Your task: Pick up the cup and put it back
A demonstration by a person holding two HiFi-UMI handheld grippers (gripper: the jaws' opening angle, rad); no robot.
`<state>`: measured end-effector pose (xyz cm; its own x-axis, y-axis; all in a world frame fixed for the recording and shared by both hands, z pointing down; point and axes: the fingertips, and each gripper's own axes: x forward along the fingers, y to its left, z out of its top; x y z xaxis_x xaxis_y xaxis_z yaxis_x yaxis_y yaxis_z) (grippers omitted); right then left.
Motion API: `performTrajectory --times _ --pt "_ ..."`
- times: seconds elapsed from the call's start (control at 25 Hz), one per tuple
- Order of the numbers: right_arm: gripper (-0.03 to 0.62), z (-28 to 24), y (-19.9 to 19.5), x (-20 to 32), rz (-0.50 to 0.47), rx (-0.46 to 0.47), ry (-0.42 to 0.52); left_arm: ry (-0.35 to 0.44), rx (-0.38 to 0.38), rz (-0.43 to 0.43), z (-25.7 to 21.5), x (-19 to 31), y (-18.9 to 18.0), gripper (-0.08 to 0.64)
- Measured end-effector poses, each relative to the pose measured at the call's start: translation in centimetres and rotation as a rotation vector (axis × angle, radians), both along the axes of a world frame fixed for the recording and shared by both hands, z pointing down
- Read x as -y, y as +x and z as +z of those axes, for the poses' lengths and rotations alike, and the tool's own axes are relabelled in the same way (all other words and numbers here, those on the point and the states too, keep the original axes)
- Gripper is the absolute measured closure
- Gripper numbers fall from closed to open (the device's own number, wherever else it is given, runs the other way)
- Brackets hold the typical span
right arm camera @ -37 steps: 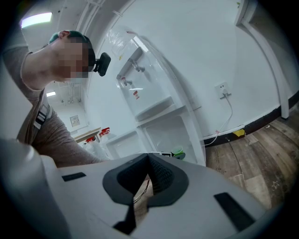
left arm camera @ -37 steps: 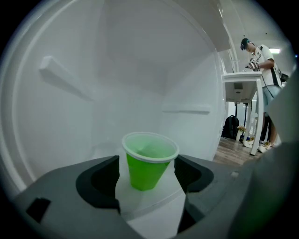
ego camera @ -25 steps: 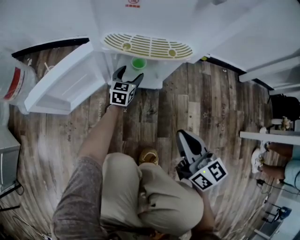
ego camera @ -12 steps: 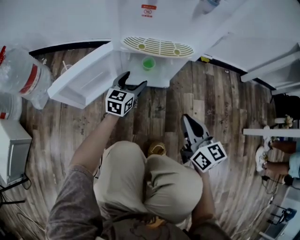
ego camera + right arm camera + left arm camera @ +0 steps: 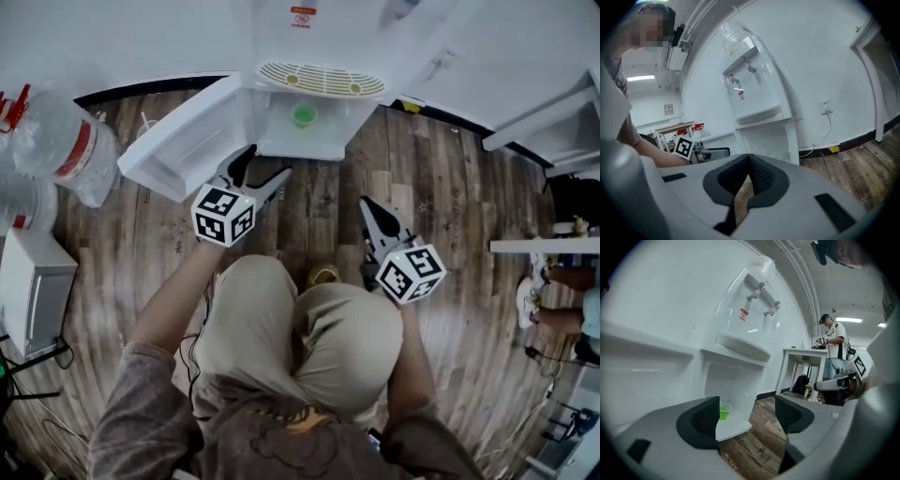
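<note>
A small green cup (image 5: 302, 115) stands upright in the open lower compartment of the white water dispenser (image 5: 281, 37). My left gripper (image 5: 265, 161) is open and empty, hanging in front of the compartment, short of the cup and apart from it. In the left gripper view the cup (image 5: 724, 410) shows beside the left pad, well beyond the open left gripper (image 5: 747, 414). My right gripper (image 5: 367, 206) hovers over the wooden floor to the right, shut on nothing; the right gripper view shows its pads (image 5: 757, 176) meeting at the tip.
The compartment's white door (image 5: 178, 141) hangs open to the left. Big water bottles (image 5: 66, 145) and a white box (image 5: 33, 291) stand at the left. A slotted drip tray (image 5: 319, 80) sits above the compartment. My knees (image 5: 309, 347) are below. Another person (image 5: 830, 341) stands by a white table.
My left gripper has drawn back from the compartment and risen, still open and empty. The cup stays inside. The right gripper has barely moved.
</note>
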<state>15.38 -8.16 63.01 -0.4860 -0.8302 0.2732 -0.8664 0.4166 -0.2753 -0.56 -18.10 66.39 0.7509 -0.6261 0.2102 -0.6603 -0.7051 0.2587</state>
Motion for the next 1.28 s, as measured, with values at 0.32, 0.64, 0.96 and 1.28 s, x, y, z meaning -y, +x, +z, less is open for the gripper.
performTrajectory --times 0.32,0.64,0.96,1.28 --pt "0.591 -0.1 0.0 0.0 0.012 -0.03 0.01 0.083 0.043 0.022 -4.0 -5.0 -1.8 0.207" --pt "0.591 -0.4 0.1 -0.5 0.043 -0.028 0.013 0.087 0.004 0.005 -6.1 -6.7 -2.7 0.214" --pt "0.591 -0.8 -0.1 -1.0 0.033 -0.041 0.022 0.082 0.0 -0.015 -5.4 -7.9 -3.2 0.411" --pt "0.592 -0.7 -0.4 -1.2 0.026 -0.037 0.023 0.082 0.017 -0.022 -5.2 -7.6 -3.4 0.545"
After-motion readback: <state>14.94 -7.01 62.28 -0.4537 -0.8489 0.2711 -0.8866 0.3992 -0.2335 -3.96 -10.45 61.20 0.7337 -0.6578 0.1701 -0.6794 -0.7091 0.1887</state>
